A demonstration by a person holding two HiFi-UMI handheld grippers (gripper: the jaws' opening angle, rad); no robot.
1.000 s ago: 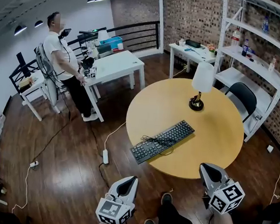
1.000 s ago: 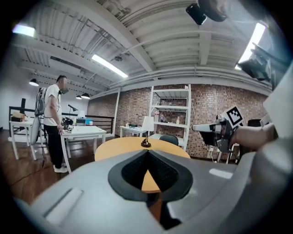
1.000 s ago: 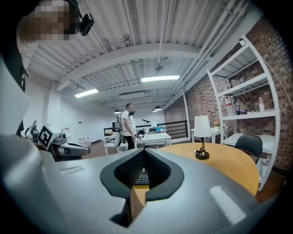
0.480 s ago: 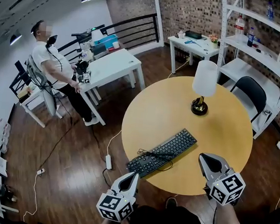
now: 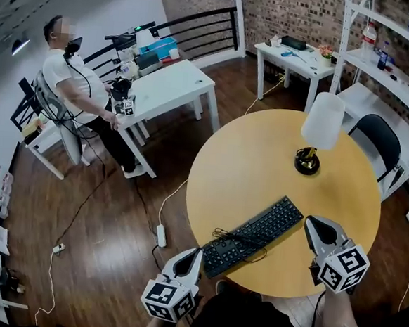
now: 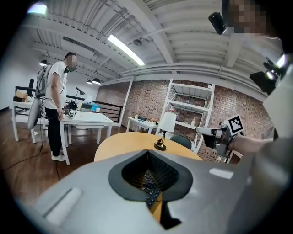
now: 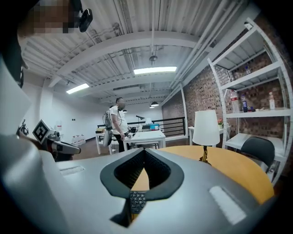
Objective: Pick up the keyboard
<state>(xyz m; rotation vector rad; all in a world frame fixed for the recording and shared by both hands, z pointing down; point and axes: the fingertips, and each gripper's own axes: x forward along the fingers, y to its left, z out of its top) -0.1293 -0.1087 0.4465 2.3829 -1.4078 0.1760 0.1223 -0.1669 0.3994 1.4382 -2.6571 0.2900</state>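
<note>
Both have closed in on the keyboard (image 5: pixel 255 233) — left gripper (image 5: pixel 197 252) and right gripper (image 5: pixel 312 223) flank it, jaws together, nothing held.

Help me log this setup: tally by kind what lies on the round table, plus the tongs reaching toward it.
Keyboard: 1
Lamp: 1
Tongs: 2 (left tongs, right tongs)
Total: 4

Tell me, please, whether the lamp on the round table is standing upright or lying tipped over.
Upright: the table lamp stands on its dark base on the round table, with its shade directly above.
</note>
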